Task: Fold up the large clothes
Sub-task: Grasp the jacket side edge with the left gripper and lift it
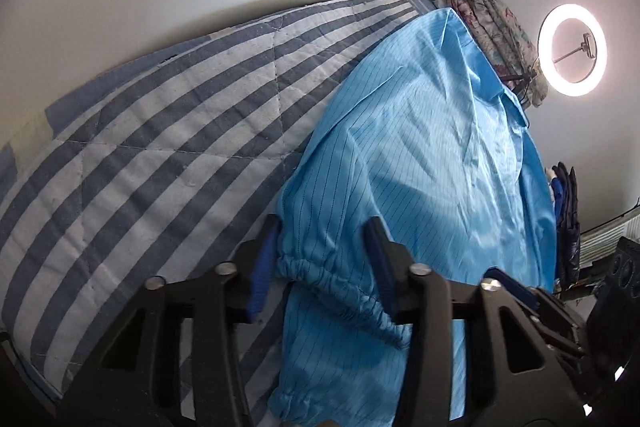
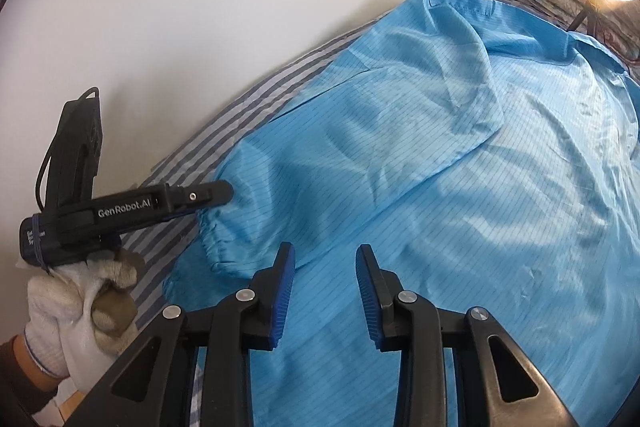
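A large light-blue pinstriped coat (image 1: 432,147) lies spread on a striped bed, also in the right wrist view (image 2: 460,167). One sleeve is folded across the body, its elastic cuff (image 1: 320,267) near the front edge. My left gripper (image 1: 324,231) is open, its blue pads on either side of the cuff. In the right wrist view the left gripper (image 2: 216,195) reaches the cuff (image 2: 212,231) from the left, held by a gloved hand (image 2: 80,299). My right gripper (image 2: 325,259) is open and empty just above the coat's lower body.
The bed has a grey-and-white striped quilt (image 1: 160,147) against a white wall. A folded floral blanket (image 1: 496,27) lies at the head end. A lit ring light (image 1: 572,51) stands beyond it. Dark clothes (image 1: 566,223) hang at the right.
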The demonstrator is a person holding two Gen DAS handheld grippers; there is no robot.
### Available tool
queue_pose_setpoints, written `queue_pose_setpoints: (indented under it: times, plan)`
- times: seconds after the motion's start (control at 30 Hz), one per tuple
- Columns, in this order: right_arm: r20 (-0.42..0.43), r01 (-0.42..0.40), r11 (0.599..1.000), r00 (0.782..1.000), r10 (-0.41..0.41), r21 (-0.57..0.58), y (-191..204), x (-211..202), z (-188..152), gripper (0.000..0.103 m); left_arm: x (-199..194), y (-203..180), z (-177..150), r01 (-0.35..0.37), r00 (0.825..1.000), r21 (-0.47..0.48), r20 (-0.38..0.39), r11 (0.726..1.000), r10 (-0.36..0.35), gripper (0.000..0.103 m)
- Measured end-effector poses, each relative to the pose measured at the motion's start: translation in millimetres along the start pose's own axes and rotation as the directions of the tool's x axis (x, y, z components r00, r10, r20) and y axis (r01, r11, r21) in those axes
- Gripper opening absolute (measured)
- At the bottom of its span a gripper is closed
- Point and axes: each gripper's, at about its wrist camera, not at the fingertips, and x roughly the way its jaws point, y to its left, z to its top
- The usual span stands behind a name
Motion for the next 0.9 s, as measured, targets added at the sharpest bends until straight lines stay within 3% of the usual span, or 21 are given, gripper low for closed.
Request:
queue_pose_setpoints:
  times: [0.07, 0.2, 0.33, 0.53, 0.67, 0.73, 0.87, 0.9]
  plan:
    - [-0.001, -0.006, 1.000, 1.000, 0.006, 0.013, 0.7, 7.0, 3.6, 0.032, -0.1, -4.1, 1.9, -0.018, 1.000, 0.011, 0.011, 1.000, 0.018, 0.007]
    - [-0.003, -0.016, 0.999, 1.000, 0.016, 0.052, 0.7, 20.7, 9.5, 0.032, -24.0, -17.2, 6.3, -0.037, 0.993, 0.077, 0.114, 0.996, 0.028, 0.006]
    - [-0.011, -0.026, 0.995, 1.000, 0.027, 0.098, 0.1, 33.6, 13.7, 0.032, -60.5, -35.2, 11.4, -0.078, 0.970, 0.170, 0.239, 0.982, 0.036, 0.006]
    - [-0.028, -0.113, 0.974, 0.992, 0.121, 0.198, 3.0, 63.3, 25.7, 0.032, -90.0, -55.0, 17.9, -0.107, 0.947, 0.261, 0.320, 0.959, 0.019, 0.006]
    - [-0.063, -0.140, 0.966, 0.986, 0.157, 0.216, 8.1, 75.1, 31.0, 0.033, -91.5, -70.0, 6.4, -0.162, 0.940, 0.368, 0.339, 0.916, 0.030, 0.006]
    - [-0.027, -0.164, 0.961, 0.984, 0.175, 0.224, 3.4, 57.0, 30.3, 0.033, -90.1, -79.4, -5.1, -0.176, 0.941, 0.420, 0.338, 0.890, 0.027, 0.005]
    - [0.051, -0.170, 0.955, 0.985, 0.162, 0.244, -16.3, 8.8, 30.2, 0.056, -83.7, -97.1, -31.2, -0.204, 0.942, 0.536, 0.334, 0.819, 0.016, 0.005]
    - [0.068, -0.171, 0.954, 0.985, 0.159, 0.246, -19.8, -0.9, 32.3, 0.056, -82.4, -101.3, -37.8, -0.212, 0.942, 0.560, 0.336, 0.801, 0.014, 0.005]
